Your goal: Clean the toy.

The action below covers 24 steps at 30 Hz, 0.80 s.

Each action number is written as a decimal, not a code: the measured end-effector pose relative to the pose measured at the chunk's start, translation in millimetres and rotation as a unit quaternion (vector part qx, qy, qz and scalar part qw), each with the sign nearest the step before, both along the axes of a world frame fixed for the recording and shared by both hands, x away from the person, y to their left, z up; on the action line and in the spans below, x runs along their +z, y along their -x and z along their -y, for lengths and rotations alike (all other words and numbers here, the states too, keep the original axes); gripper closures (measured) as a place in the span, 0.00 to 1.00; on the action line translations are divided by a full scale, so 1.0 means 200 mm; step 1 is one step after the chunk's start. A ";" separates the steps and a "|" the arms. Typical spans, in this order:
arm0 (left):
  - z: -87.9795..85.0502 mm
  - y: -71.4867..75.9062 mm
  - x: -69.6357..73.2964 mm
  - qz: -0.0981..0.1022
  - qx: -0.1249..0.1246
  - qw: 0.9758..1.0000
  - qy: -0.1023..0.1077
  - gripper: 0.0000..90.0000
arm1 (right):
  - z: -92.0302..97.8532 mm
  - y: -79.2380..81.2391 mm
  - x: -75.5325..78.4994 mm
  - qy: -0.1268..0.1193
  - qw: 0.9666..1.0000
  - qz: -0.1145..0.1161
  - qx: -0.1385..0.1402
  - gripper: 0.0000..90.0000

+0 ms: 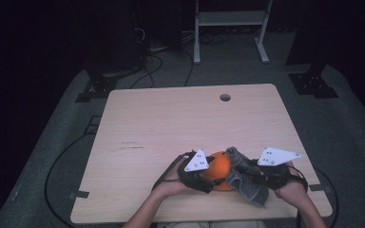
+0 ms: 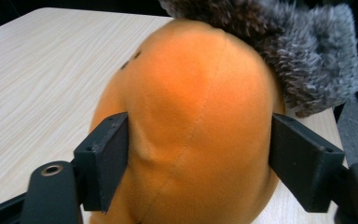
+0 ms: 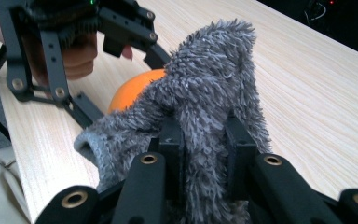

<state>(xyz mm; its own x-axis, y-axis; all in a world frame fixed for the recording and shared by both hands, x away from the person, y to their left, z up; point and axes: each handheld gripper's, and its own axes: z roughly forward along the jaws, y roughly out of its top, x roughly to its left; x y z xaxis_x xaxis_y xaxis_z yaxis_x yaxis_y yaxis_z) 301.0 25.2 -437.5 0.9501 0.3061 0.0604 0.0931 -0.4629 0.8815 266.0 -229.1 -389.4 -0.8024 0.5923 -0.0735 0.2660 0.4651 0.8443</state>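
An orange plush ball lies near the table's front edge, with a grey fuzzy cloth draped against its right side. My left gripper straddles the ball; both pads press into its soft sides, and the left pad dents it. The cloth rises behind the ball. My right gripper is shut on a fold of the cloth, which stands up in a peak above the jaws. Behind that peak I see the ball and the left gripper in a hand.
The light wooden table has a round cable hole near its far edge. A white metal frame and black stands rest on the grey floor beyond. Cables trail on the floor at left.
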 end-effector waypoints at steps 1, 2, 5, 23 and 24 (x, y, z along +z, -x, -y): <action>0.01 0.00 -0.01 -0.001 0.000 1.000 0.000 0.27 | -0.01 0.01 0.01 0.004 1.000 0.003 -0.001 0.81; 0.01 0.01 -0.01 -0.001 -0.003 1.000 -0.001 0.28 | -0.03 0.02 0.02 0.005 1.000 0.008 0.003 0.81; 0.01 0.02 -0.01 0.002 -0.011 1.000 -0.007 0.28 | -0.10 0.05 0.04 0.017 0.999 0.022 0.021 0.81; -0.01 0.01 -0.01 0.006 -0.006 1.000 -0.013 0.26 | -0.07 0.03 0.02 0.010 1.000 0.028 0.003 0.81; -0.01 0.01 -0.01 0.007 -0.007 1.000 -0.014 0.26 | -0.04 0.01 0.02 0.008 1.000 0.026 -0.005 0.81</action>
